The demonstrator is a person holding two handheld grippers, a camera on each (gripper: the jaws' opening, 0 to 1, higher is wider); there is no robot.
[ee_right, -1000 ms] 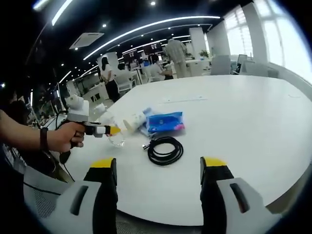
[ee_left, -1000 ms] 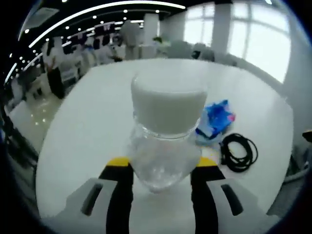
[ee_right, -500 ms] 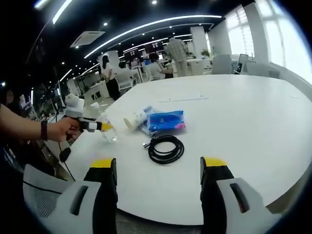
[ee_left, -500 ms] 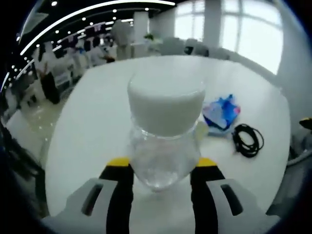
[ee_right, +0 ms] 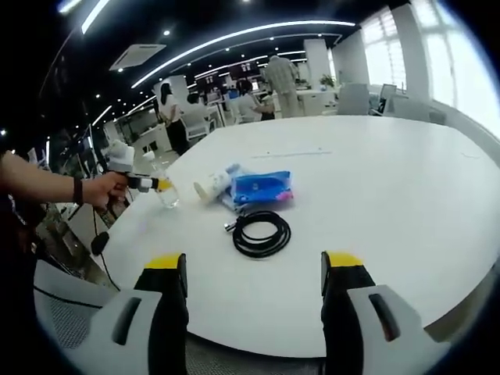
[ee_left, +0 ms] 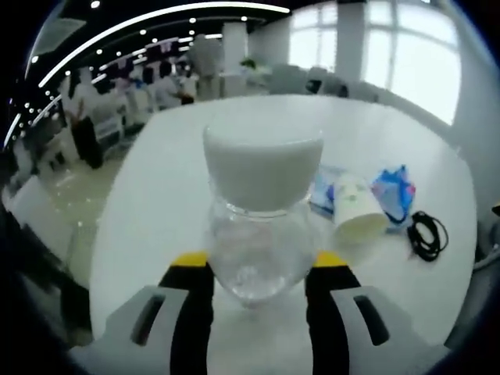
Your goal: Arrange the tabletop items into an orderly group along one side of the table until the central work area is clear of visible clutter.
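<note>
In the left gripper view, a clear plastic jar with a white lid [ee_left: 262, 211] is clamped upright between the jaws of the left gripper [ee_left: 257, 269], above the desk [ee_left: 156, 195] near its edge. It should be lowered level and released only once seated. Beyond it lie a paper cup [ee_left: 355, 207], a blue wipes packet [ee_left: 393, 191] and a coiled black cable [ee_left: 426, 234]. The right gripper [ee_right: 254, 269] is held open and empty. Since a second ago, the jar has been carried further from the packet.

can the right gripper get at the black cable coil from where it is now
Probably yes. The right gripper is open and empty, and the black cable coil lies straight ahead on bare white table, apart from the blue packet behind it. Nothing sits between them; it just needs to move forward.
</note>
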